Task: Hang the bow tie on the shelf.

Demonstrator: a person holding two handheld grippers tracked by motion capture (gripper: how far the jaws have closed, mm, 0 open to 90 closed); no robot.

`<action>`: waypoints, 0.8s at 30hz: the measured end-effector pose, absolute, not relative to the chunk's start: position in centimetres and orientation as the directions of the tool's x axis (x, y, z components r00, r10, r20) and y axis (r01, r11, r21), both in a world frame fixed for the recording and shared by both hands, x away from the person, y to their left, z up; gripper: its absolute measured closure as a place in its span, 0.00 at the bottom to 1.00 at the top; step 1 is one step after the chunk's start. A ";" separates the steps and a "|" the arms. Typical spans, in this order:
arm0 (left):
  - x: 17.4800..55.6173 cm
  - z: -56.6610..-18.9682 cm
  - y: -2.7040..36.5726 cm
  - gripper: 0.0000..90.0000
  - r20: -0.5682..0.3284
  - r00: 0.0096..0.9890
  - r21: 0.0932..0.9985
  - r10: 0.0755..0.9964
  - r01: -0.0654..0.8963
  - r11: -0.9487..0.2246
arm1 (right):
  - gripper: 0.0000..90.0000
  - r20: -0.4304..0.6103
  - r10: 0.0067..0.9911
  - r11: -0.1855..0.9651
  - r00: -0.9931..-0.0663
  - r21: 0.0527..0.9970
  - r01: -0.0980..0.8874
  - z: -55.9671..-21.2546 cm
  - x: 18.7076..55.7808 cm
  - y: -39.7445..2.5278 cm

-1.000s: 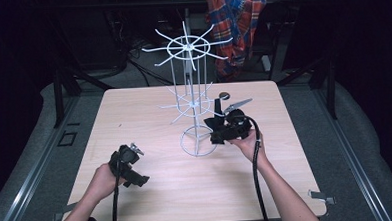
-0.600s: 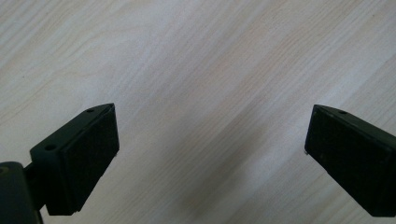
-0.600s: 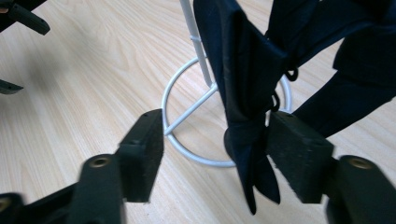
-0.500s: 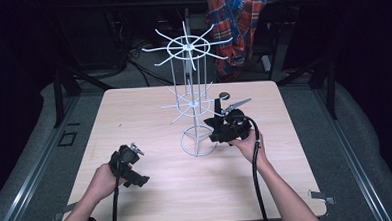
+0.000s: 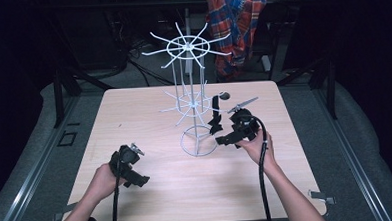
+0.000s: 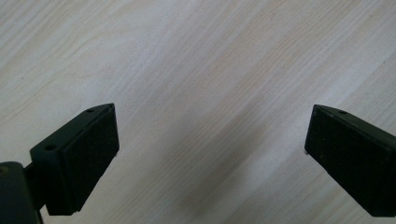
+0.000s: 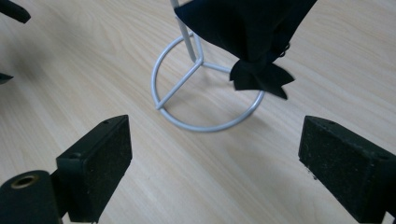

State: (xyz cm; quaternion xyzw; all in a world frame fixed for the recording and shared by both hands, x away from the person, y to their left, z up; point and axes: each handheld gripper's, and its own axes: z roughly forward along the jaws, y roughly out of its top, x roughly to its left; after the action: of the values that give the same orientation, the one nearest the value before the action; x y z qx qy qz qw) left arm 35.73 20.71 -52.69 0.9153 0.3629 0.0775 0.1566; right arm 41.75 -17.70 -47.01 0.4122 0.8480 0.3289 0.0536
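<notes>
Room: dark surround, plaid cloth point(image 5: 237, 18) hanging at top centre of high view, grey floor around the desk.
Desk point(image 5: 152, 192): pale wood grain, centre of high view, bare under both gripper views.
Rack point(image 5: 189, 98): white wire spinner stand, upright, centre of frame; spoked wheel on top, smaller spoke tier midway, ring base point(image 7: 205, 123) flat on desk.
Black cloth item point(image 5: 215, 117): hanging from a lower spoke on the rack's right side, just right of the pole; in right gripper view seen at top centre point(image 7: 247, 32), ragged lower tip over the ring base, clear of the desk.
Right gripper point(image 5: 224, 138): held in the right hand point(image 5: 255, 145), right of centre, just beside the ring base, pointed left toward it.
Right fingers point(image 7: 95, 168): spread wide apart, nothing between, black cloth item and ring base ahead of them, not touching.
Left gripper point(image 5: 134, 175): lower left of frame, held in the left hand point(image 5: 101, 182), well apart from the rack.
Left fingers point(image 6: 77, 163): wide open, empty, aimed down at bare desk.
Cables: one black cable trailing from each gripper toward the bottom edge.
</notes>
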 end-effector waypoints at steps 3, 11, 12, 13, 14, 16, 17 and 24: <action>35.7 -52.7 20.7 0.03 0.026 0.725 0.342 0.689 0.641 -0.687 | 0.10 0.150 0.742 0.464 -0.653 0.588 0.662 -46.4 41.0 -18.3; 35.7 -52.7 20.6 0.03 0.028 0.721 0.348 0.692 0.642 -0.683 | 0.09 0.150 0.753 0.460 -0.641 0.576 0.675 -46.3 38.4 -21.0; 35.7 -52.7 20.6 0.03 0.028 0.722 0.348 0.692 0.642 -0.684 | 0.10 0.146 0.757 0.459 -0.636 0.574 0.678 -46.4 38.0 -21.4; 35.7 -52.7 20.6 0.03 0.030 0.725 0.345 0.688 0.639 -0.688 | 0.10 0.146 0.755 0.463 -0.639 0.572 0.678 -46.4 37.7 -21.7; 35.7 -52.7 20.6 0.03 0.030 0.725 0.345 0.688 0.639 -0.688 | 0.10 0.133 0.761 0.471 -0.635 0.561 0.681 -46.6 37.1 -21.9; 35.7 -52.7 20.6 0.03 0.030 0.725 0.345 0.688 0.638 -0.688 | 0.08 0.096 0.760 0.504 -0.642 0.537 0.676 -46.9 36.4 -22.3; 35.7 -52.7 20.6 0.03 0.031 0.726 0.344 0.687 0.637 -0.690 | 0.07 0.087 0.761 0.514 -0.643 0.526 0.678 -47.1 36.1 -22.4; 35.7 -52.7 20.5 0.03 0.027 0.729 0.340 0.684 0.637 -0.692 | 0.04 0.037 0.766 0.561 -0.642 0.450 0.695 -48.9 33.5 -23.5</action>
State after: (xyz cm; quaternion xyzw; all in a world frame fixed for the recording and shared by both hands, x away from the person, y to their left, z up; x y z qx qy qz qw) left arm 35.74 20.53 -52.72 0.9165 0.3605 0.0761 0.1557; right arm 33.52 -23.50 -48.94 0.4150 0.8798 0.2171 0.0814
